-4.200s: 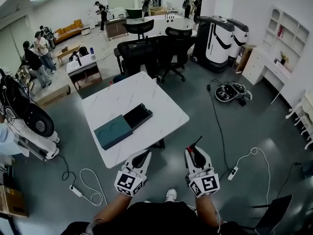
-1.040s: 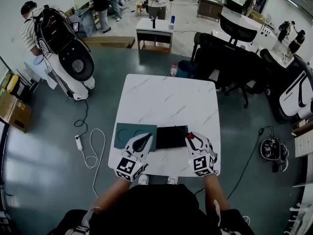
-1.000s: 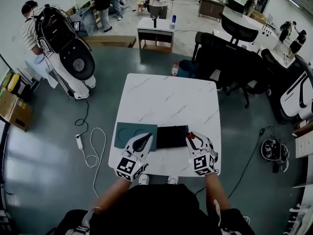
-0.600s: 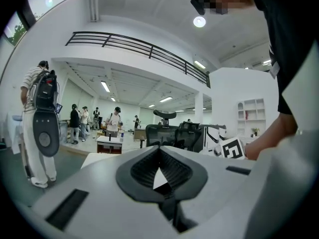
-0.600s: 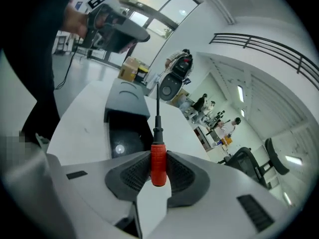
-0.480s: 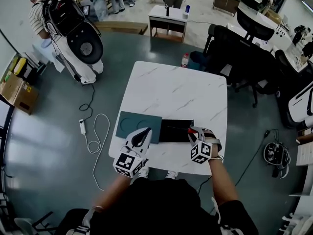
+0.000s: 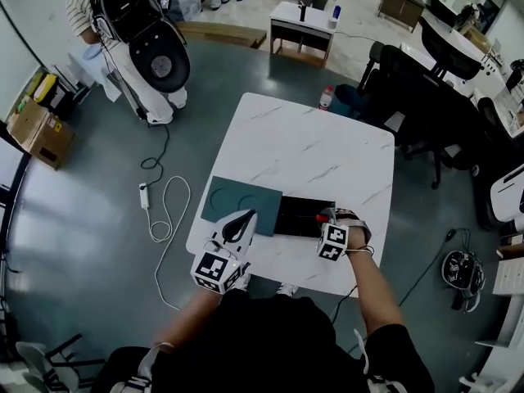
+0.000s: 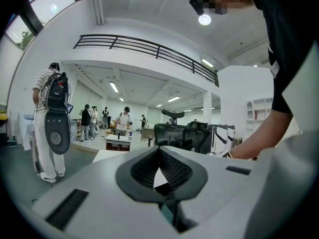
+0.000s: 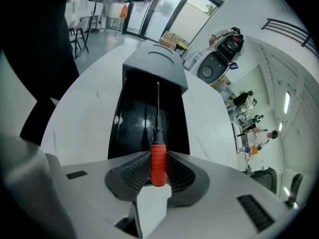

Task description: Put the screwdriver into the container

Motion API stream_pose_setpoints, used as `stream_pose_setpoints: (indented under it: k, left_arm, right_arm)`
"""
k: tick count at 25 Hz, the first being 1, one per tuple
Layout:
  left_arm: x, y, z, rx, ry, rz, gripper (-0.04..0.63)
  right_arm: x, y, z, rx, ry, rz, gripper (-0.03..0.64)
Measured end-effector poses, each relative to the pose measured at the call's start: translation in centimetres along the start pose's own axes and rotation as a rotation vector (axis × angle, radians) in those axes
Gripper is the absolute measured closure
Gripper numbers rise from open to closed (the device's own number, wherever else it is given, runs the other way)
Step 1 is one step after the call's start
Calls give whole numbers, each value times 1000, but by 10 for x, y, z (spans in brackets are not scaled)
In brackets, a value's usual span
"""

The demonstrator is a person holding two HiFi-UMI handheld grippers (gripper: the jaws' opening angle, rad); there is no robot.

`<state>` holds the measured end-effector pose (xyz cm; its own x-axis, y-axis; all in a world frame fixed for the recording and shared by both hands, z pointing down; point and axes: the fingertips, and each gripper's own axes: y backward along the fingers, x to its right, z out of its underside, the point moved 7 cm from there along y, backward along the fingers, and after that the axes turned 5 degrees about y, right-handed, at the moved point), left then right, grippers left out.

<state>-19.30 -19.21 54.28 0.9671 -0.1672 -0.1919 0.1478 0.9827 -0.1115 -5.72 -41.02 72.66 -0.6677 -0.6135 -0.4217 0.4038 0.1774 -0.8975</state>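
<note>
Under right claw [image 7: 327, 216], screwdriver [image 7: 319, 217] half-hidden

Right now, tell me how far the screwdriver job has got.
Done: the box sits open on the table, its lid beside it. In hand: the right gripper clamps the screwdriver by its red handle, with the shaft pointing out over the box. Left: lower it in and let go. The left gripper is shut and empty.
</note>
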Motion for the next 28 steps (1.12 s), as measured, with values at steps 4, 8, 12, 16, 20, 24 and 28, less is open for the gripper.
stream_pose_setpoints:
  k: [4, 8, 12, 16, 20, 24, 28]
  left_arm:
    - [-5, 5, -1, -2, 2, -16, 591]
    - [-10, 5, -1, -10, -2, -27, 591]
    - [-13, 7, 2, -18, -1, -35, 591]
    - [-16, 7, 1, -20, -3, -26, 591]
    - [-16, 4, -1, -19, -2, -12, 591]
    - [-12, -2, -3, -11, -3, 6, 591]
    - [-6, -8, -9, 0, -7, 30, 591]
  right_arm:
    - [1, -13, -5, -23, 16, -70, 508]
    - [-1, -24, -9, -44, 9, -133, 508]
    - [-3, -28, -9, -60, 2, -153, 502]
    - [0, -20, -15, -43, -8, -142, 454]
    - [7, 10, -22, 14, -42, -73, 454]
    - [16, 50, -26, 104, -137, 51, 454]
    - [32, 100, -38, 314, -410, 226, 454]
